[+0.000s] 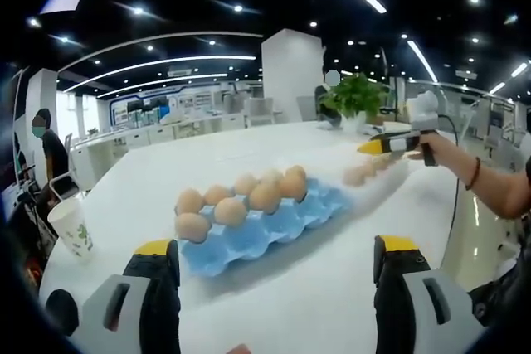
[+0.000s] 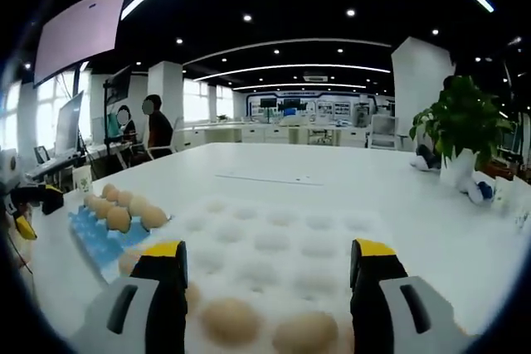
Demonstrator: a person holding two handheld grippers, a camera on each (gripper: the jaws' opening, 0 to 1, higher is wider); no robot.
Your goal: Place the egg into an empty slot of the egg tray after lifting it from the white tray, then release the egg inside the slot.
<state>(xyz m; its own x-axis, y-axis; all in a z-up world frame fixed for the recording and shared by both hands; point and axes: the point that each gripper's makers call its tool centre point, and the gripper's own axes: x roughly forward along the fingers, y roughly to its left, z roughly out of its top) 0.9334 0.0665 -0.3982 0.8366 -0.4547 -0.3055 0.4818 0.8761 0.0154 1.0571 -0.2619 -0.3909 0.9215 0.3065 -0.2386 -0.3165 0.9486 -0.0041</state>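
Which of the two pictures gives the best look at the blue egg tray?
The left gripper view: the blue egg tray lies mid-picture between that gripper's open jaws, showing its eggs along the far side and its empty near slots. In the right gripper view the tray sits small at the left edge, partly behind a jaw.

The white table (image 1: 348,263) carries a blue egg tray (image 1: 265,225), a white tray (image 2: 282,238) (dimpled) and a paper cup (image 1: 73,228).

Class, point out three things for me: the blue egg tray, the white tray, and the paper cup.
Blue egg tray (image 1: 274,234): left gripper view, bare front slots.
White tray (image 2: 274,242): right gripper view, empty middle hollows.
Paper cup (image 1: 71,228): left gripper view, side wall.
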